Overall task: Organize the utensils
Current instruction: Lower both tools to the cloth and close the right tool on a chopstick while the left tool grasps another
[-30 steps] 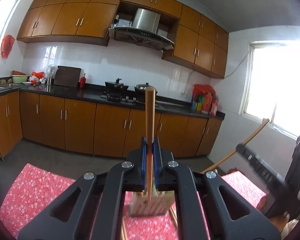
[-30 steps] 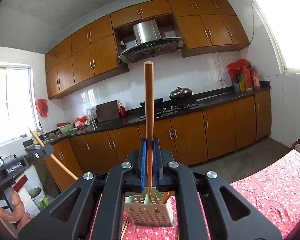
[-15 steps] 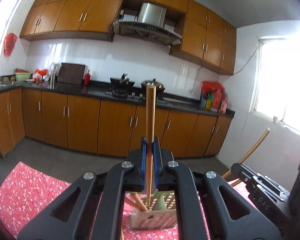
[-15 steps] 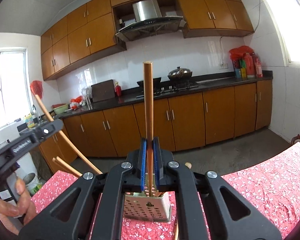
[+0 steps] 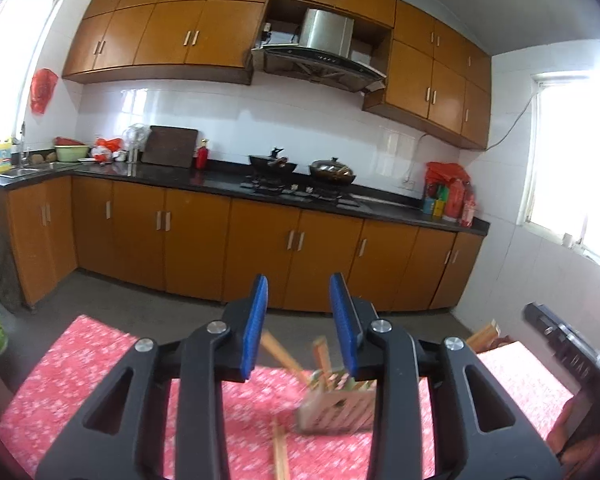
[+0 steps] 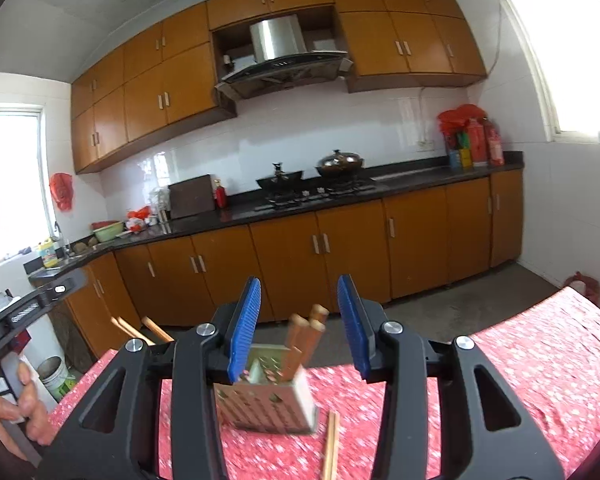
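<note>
A perforated utensil holder (image 6: 266, 402) stands on the red floral tablecloth (image 6: 532, 364) with several wooden chopsticks (image 6: 306, 334) upright in it. It also shows in the left wrist view (image 5: 334, 408), blurred, with chopsticks (image 5: 282, 354) leaning out. My left gripper (image 5: 300, 326) is open and empty just above and behind the holder. My right gripper (image 6: 300, 326) is open and empty above the holder. Loose chopsticks lie on the cloth in front of the holder (image 6: 330, 442) (image 5: 279, 454).
Beyond the table's far edge are the floor and brown kitchen cabinets (image 5: 260, 240) with a stove and pots (image 6: 312, 176). The other gripper shows at the right edge in the left view (image 5: 564, 344) and at the left edge in the right view (image 6: 28, 308).
Both grippers opened and let go of their chopsticks, which now stand in the holder. Both views have shifted slightly and the table is blurred.
</note>
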`<state>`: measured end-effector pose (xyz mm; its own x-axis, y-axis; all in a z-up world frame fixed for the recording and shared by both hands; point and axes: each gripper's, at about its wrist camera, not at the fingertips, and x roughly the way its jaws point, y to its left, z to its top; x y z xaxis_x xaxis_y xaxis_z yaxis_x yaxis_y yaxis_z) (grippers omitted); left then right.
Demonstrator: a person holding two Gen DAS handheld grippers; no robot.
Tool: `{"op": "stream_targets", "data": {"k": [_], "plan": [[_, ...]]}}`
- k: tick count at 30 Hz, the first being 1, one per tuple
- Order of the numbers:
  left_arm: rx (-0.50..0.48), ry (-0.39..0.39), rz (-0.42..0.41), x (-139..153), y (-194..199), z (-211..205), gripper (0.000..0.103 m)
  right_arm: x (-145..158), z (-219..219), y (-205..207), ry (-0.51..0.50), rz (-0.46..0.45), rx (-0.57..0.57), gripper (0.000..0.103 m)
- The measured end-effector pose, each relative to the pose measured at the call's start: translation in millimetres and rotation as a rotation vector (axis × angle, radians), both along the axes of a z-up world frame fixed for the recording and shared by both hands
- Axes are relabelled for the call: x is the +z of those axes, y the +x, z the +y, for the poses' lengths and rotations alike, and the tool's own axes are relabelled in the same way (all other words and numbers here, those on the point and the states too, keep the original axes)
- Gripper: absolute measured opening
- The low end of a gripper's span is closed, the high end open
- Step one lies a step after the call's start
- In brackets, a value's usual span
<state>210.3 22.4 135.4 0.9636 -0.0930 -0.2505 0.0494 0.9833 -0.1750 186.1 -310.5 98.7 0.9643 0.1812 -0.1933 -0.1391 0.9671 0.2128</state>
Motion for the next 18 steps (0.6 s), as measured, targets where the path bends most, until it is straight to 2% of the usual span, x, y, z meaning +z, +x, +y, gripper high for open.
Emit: {"op": "stream_targets", "data": {"k": [3,8,12,16,18], "plan": [[0.032,0.018,0.048,-18.5,-16.5,15.9,0.034,-16.9,-14.9,-11.2,-0.009,0.051,-0.04,0.042],[0.064,0.072,0.165,-71.4,-31.4,34.8,0.035,-79.9,-30.1,-7.7,-0.046,0.27,-0.063,0.041],[0.038,0.092,0.315,-124.6,-29.9,37.6,0.035,-145.8,-21.4,7.5,-0.031,0.513,0.036,0.029],[-0.016,0.068,0.427,-164.0,-28.6,30.5,0.035,-190.8,-3.7,10.2,-0.03,0.643,0.108,0.023],[-0.039,0.051,0.465,-179.8,-30.4,28.5,0.035,-201.4,2.9,11.7,-0.036,0.674,0.12,0.023]]}}
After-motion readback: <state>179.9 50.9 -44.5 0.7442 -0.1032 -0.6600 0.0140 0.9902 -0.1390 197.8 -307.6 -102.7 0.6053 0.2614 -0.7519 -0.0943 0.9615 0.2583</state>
